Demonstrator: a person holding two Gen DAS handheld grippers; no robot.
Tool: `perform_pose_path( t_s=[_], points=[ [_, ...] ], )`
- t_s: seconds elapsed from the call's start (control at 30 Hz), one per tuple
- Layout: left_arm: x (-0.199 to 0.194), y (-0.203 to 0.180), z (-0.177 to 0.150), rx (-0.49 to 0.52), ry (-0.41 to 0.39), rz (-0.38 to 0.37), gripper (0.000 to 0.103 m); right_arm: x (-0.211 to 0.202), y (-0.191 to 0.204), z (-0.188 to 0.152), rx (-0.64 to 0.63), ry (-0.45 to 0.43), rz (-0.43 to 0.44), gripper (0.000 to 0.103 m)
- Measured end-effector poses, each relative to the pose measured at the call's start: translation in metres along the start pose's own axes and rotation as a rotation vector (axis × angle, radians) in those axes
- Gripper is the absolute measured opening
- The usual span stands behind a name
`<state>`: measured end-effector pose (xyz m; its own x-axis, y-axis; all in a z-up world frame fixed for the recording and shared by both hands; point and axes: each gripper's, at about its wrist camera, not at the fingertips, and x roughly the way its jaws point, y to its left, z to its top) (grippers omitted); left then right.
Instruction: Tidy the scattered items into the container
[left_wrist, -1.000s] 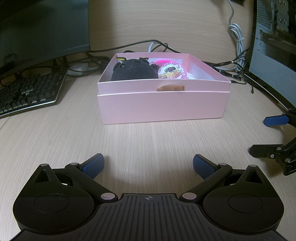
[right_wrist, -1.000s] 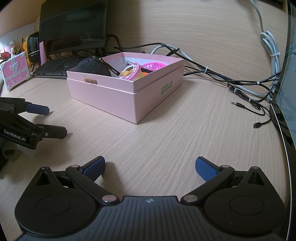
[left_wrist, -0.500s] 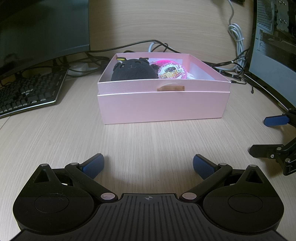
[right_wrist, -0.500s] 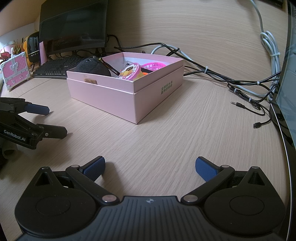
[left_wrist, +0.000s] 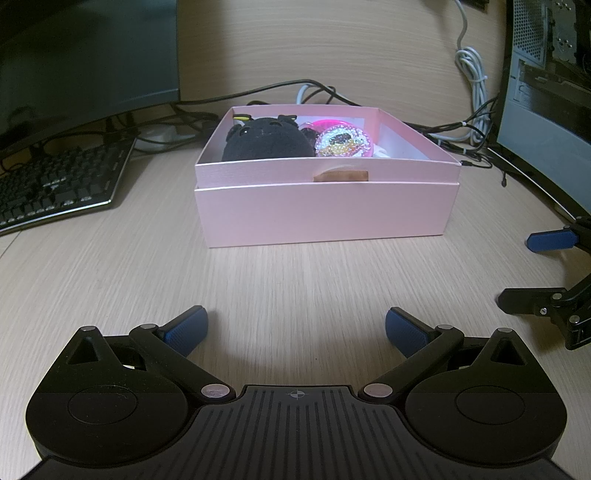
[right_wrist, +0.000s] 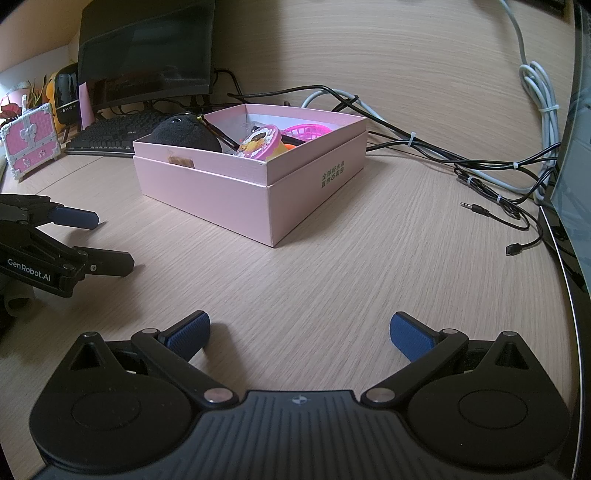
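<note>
Nothing has moved since before: both my left gripper (left_wrist: 295, 326) and right gripper (right_wrist: 300, 330) hold fingers spread, empty. "GenRobot.AI" reads at left of the right view; the pink box (right_wrist: 236, 192) carries small green print I cannot read.

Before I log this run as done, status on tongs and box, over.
Left tongs open, empty. Right tongs open, empty. Pink box holds black plush and glitter disc. Nothing in the way.
</note>
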<state>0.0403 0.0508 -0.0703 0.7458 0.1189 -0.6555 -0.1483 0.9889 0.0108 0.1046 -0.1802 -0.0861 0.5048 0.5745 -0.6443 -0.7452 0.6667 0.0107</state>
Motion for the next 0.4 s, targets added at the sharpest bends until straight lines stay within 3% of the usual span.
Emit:
perform_pose_path(
  t_s=[0.4],
  points=[
    [-0.0006,0.0001,0.0016,-0.003,-0.002,0.0,0.103,0.0,-0.0001,0.0002,0.0,0.0,0.0,0.103]
  ],
)
